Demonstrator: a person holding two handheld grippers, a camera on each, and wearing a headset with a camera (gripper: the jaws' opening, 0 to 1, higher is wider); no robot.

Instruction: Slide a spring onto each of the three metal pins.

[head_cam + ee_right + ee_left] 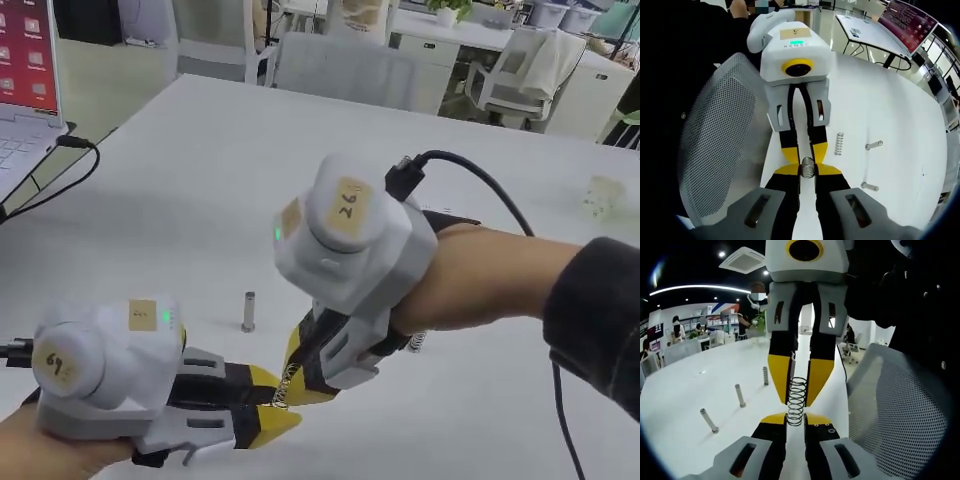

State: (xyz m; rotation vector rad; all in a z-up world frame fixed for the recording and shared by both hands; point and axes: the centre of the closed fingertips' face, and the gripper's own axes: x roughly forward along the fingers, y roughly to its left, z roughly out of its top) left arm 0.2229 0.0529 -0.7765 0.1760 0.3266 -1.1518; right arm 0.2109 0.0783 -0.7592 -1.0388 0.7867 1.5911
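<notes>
A small steel spring (284, 388) (796, 407) (808, 167) spans the gap between my two grippers above the white table (300, 180). My left gripper (268, 404) (796, 419) is shut on one end, and my right gripper (298, 372) (808, 173) is shut on the other end, tip to tip. Three upright metal pins (765, 375) (740, 395) (709, 420) stand bare on the table to the left; one pin (248, 311) sits just beyond the grippers. A loose spring (839, 143) lies on the table near two pins (873, 145), and a loose spring (418, 342) lies partly hidden behind my right gripper.
An open laptop (25, 80) with a black cable (70, 185) sits at the table's far left. A small clear object (603, 195) rests at the far right. A mesh chair (900, 415) stands beside the table, with office chairs and desks beyond.
</notes>
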